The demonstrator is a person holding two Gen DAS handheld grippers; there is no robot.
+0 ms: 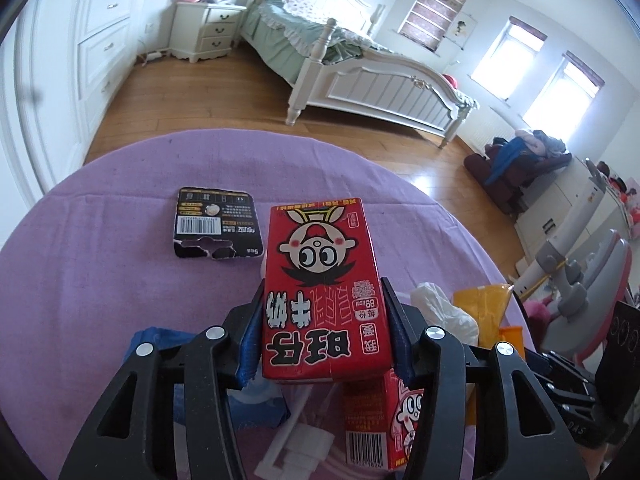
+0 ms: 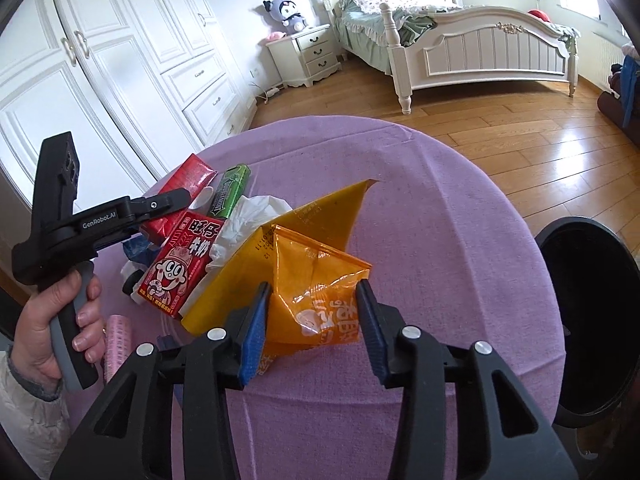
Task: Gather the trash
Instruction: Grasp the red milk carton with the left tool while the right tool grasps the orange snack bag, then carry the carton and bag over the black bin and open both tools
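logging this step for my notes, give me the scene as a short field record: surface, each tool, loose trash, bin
surface: round table, purple cloth
left tool: shut on a red milk carton
right tool: shut on an orange snack wrapper
loose trash: black card pack, second red carton, green gum pack, white tissue
bin: black bin off the table's right edge

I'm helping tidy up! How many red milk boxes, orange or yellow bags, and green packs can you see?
Red milk boxes: 2
Orange or yellow bags: 2
Green packs: 1
Total: 5
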